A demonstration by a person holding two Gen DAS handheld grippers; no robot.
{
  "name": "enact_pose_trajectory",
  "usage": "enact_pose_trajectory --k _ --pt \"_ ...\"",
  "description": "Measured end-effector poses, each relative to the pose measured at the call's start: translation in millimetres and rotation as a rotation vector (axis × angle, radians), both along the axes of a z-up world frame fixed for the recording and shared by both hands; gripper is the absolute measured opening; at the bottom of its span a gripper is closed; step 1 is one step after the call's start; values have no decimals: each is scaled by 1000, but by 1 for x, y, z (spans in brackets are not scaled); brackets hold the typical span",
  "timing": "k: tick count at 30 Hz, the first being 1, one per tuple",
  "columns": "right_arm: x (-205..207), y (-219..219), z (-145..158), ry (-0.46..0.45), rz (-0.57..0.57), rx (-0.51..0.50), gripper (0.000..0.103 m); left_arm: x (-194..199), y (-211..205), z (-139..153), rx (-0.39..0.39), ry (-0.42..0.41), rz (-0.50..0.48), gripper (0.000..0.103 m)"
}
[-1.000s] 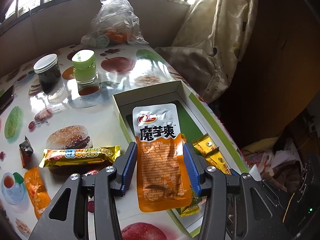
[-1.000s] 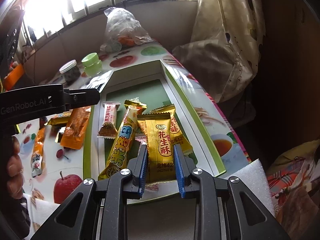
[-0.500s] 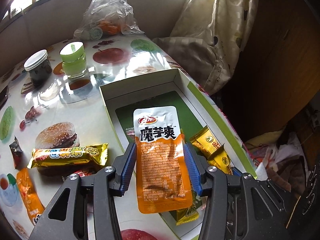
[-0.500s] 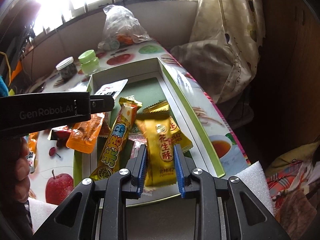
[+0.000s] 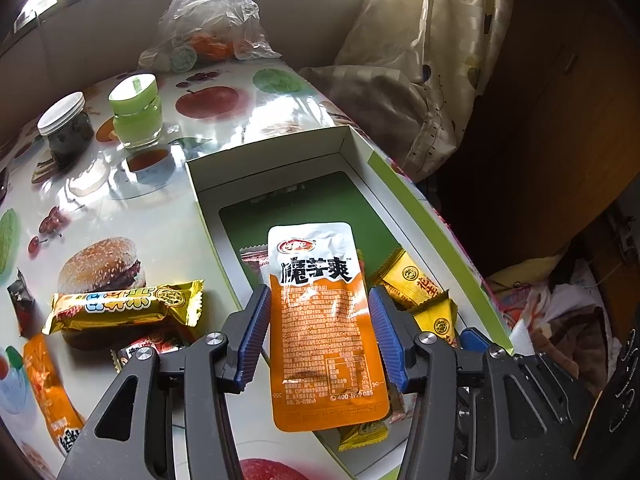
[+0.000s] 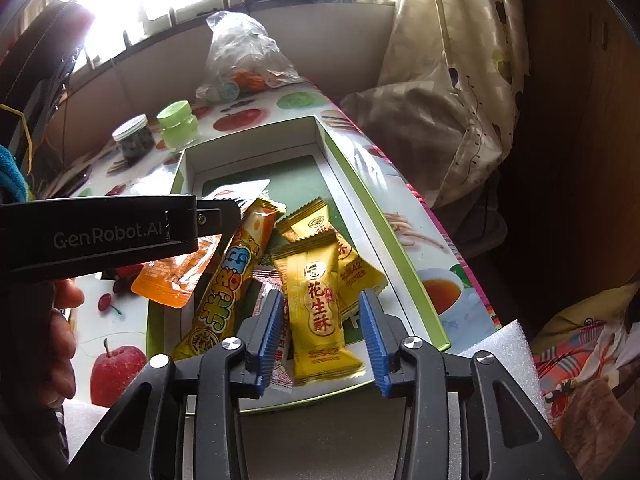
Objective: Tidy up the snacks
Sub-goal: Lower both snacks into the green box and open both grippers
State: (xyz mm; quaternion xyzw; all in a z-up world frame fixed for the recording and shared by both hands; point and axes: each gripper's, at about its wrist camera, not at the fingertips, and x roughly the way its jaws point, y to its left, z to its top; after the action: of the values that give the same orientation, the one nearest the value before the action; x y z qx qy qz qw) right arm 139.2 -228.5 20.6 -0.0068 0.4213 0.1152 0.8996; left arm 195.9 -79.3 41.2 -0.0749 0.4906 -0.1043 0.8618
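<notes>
My left gripper (image 5: 320, 316) is shut on an orange and white snack pouch (image 5: 326, 320) and holds it over the near left part of the open box (image 5: 404, 184). The pouch also shows in the right wrist view (image 6: 180, 276), under the left gripper's body. My right gripper (image 6: 322, 324) is open. A yellow peanut-candy packet (image 6: 320, 308) lies between its fingers, loose, on other packets in the box (image 6: 384, 224). A long yellow rice bar (image 6: 228, 284) lies in the box beside it.
On the table left of the box lie a yellow rice bar (image 5: 124, 304), an orange pouch (image 5: 52, 392) and a small dark packet (image 5: 20, 300). Two jars (image 5: 136, 110) and a plastic bag (image 5: 208, 20) stand further back. White foam (image 6: 516, 356) sits at the box's near right.
My right gripper has opened and let go of the yellow peanut-candy packet, which now lies in the box. My left gripper has carried the orange pouch further over the box.
</notes>
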Motion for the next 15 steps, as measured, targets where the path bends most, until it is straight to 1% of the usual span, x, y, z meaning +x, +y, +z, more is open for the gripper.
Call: enact_pose_trajectory --k 11,15 --pt "-5 -1 5 -14 -20 -4 52 -8 -1 7 11 -21 -5 53" --pt "-8 -3 9 -16 -28 14 53 -16 1 17 -3 -51 2 53"
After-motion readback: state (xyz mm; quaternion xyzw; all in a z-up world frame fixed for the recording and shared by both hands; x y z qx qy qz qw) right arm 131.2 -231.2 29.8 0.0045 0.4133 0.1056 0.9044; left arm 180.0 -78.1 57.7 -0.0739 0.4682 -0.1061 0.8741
